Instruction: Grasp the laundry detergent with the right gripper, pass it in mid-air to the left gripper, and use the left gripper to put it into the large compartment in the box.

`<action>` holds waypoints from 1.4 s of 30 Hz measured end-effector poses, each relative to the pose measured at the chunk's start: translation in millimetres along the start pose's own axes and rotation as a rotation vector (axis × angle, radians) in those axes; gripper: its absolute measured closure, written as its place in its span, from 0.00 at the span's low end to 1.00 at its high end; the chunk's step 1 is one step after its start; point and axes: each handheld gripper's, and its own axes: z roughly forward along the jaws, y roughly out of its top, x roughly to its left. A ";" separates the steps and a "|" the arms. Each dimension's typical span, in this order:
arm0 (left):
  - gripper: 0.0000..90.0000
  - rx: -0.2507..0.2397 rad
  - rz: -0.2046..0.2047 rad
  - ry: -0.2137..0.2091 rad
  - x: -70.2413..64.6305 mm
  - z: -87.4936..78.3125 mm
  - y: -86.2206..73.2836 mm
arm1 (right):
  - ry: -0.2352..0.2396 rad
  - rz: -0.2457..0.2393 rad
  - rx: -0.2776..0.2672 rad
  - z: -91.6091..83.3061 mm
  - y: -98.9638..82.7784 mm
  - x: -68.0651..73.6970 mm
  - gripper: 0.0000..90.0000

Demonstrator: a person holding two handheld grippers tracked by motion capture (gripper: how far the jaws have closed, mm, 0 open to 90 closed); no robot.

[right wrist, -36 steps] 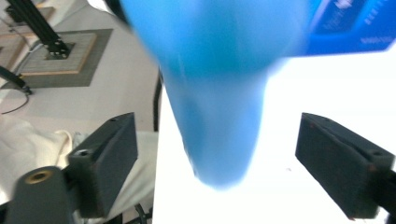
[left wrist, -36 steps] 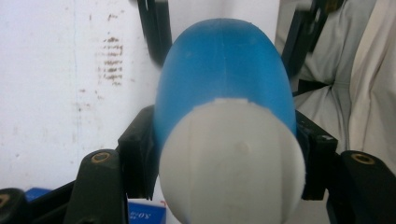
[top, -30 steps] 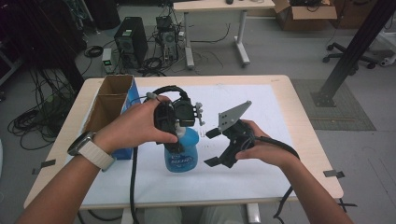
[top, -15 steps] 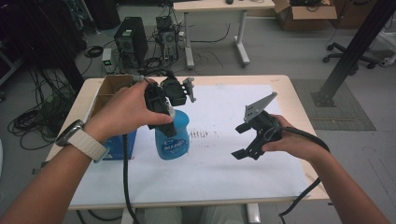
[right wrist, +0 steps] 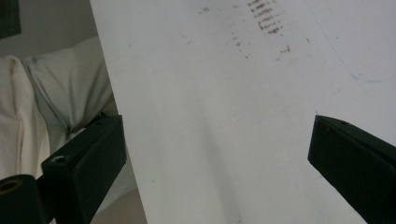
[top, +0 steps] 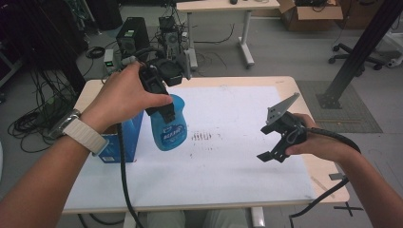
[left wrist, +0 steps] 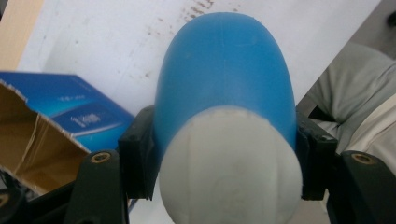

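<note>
The left gripper (top: 164,111) is clamped around a blue bottle (top: 167,128) near its white cap, holding it in the air beside the open cardboard box (top: 124,133), likely to drop it in. The right gripper (top: 274,145), jaws apart and empty, waits well right of the box.

This looks like a lab or workshop. Beyond the desk (top: 304,180), a computer tower (top: 131,34) and tangled cables (top: 28,124) sit on grey carpet. A cardboard box (top: 304,8) and an office chair (top: 367,50) stand farther back.
</note>
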 end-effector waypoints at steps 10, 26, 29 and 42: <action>0.42 0.025 -0.204 0.018 20.8 -16.8 -1.9 | -0.023 0.013 0.025 -15.8 -10.9 -4.8 0.06; 0.42 0.015 -0.460 0.057 60.3 -36.8 -10.6 | -0.034 0.004 0.028 -28.4 -16.0 -7.2 0.06; 0.42 0.018 -0.508 0.065 68.7 -38.9 -15.3 | -0.035 0.002 0.029 -29.8 -16.8 -8.0 0.06; 0.42 0.017 -0.669 0.079 101.8 -46.6 -36.9 | -0.036 0.005 0.029 -27.6 -19.3 -13.4 0.06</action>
